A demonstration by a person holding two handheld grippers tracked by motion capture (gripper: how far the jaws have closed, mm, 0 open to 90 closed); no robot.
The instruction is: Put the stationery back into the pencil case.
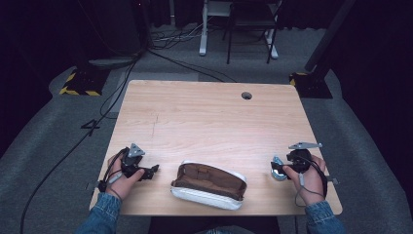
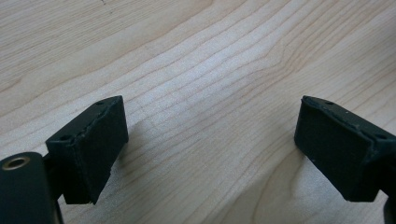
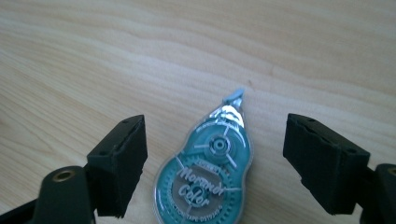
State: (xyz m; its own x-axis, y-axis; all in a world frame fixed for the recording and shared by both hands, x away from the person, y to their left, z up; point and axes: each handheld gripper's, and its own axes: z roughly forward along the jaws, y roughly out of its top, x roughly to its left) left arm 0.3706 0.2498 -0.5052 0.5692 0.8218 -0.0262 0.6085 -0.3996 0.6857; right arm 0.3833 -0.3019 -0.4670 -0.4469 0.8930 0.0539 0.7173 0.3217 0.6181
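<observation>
Dark curtains and a grey carpeted floor surround the pale wooden bench [image 1: 209,117]. Near its front edge lies a pencil case [image 1: 209,185], white outside, brown lining, unzipped and gaping; I cannot tell whether anything lies inside. To its right, on the wood, a teal correction tape dispenser [image 3: 205,179] lies flat between the wide-apart jaws of the right gripper [image 3: 215,154], touching neither. From above that dispenser is a small bluish shape; the right gripper view shows its clear shell and inner gears. On the case's left, the left gripper [image 2: 210,140] hangs over bare wood, jaws spread.
</observation>
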